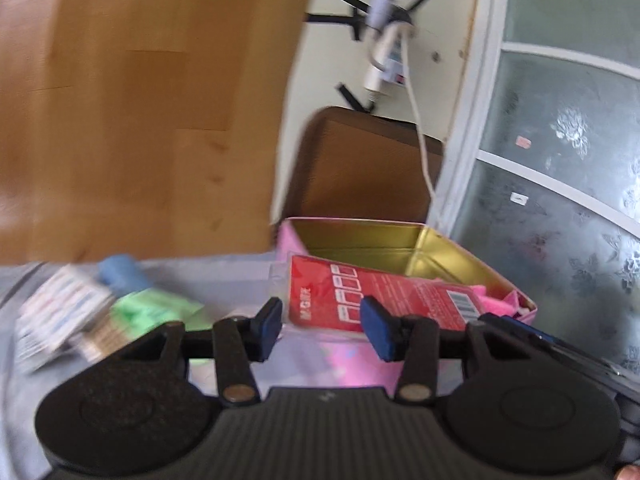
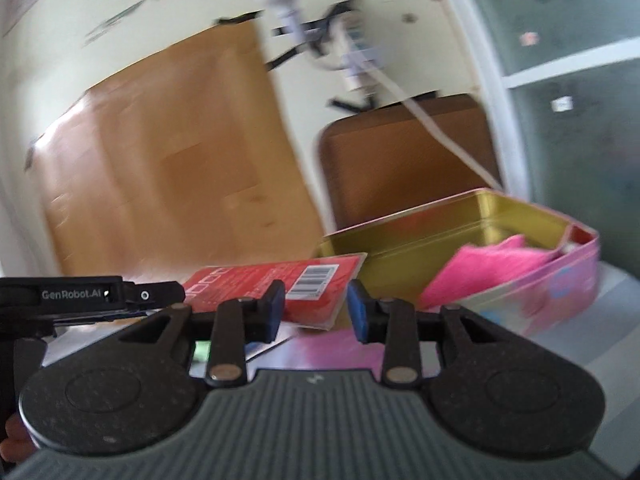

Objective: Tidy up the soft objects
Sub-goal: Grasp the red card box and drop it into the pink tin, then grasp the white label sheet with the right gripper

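The red packet (image 1: 384, 300) lies propped on the near rim of the open tin (image 1: 400, 240), its upper end over the tin's gold inside and its lower end hanging out toward both grippers. Seen from the left wrist, its long axis runs from upper left to lower right across the tin's front corner; from the right wrist, the barcode end points at the tin and the rest slopes away to the left.

The left gripper (image 1: 322, 324) has its fingers parted with nothing between them; the packet's lower edge sits just beyond the tips, dead ahead. The right gripper (image 2: 316, 312) is likewise parted and empty, with the packet (image 2: 280, 288) just beyond and slightly left of its gap. The left gripper's body shows at the left edge of the right wrist view, so the two stand side by side before the tin.

Inside the tin, a pink cloth (image 2: 492, 268) lies to the right of the packet. To the left of the tin, on the grey worktop (image 1: 232, 276), are a green pack (image 1: 156, 308), a blue piece (image 1: 120, 272) and a blurred printed pack (image 1: 60, 316).

By my reading, the left gripper faces the packet more squarely, and a grip across its short side would suit.
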### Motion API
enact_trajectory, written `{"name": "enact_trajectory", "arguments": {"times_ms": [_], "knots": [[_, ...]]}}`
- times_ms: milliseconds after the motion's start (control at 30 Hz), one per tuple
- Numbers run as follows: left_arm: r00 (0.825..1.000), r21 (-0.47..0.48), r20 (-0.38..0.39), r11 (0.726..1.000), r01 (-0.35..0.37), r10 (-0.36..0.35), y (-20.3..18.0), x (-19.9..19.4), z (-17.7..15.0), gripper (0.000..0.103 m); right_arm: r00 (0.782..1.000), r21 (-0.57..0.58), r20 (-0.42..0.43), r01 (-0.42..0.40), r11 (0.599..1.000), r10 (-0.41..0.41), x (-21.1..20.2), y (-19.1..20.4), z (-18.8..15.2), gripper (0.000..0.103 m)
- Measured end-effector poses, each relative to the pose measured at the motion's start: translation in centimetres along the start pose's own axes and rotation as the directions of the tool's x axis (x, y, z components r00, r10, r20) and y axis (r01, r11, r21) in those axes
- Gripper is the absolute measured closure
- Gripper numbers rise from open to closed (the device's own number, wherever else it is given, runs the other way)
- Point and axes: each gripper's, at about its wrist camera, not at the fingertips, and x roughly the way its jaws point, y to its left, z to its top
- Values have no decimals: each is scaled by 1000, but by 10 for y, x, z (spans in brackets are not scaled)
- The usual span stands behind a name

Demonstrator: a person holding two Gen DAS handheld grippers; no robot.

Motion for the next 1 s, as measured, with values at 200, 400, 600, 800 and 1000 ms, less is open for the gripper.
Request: {"name": "enact_trajectory", "arguments": {"times_ms": [200,400,600,800,1000], "knots": [[997,-3,-74,999,37,-37,-35,84,9,60,993,22,-19,113,993,-112,37,-53,12,65],[988,28,-154,999,30,-25,-53,123,2,56,983,49,-42,180,982,-178,50,-80,14,57],[994,35,-97,998,44,-41,-41,82,-5,55,993,76,-6,115,990,-115,34,-62,7,56],[998,-41,-65,999,-10,8,23,14,-30,55,996,9,-21,-84,996,84,22,2,-13,56],[962,-97,-138,963,-251,237,123,-37,-73,55,941,-65,-218,-277,959,257,37,88,-48,56]]}}
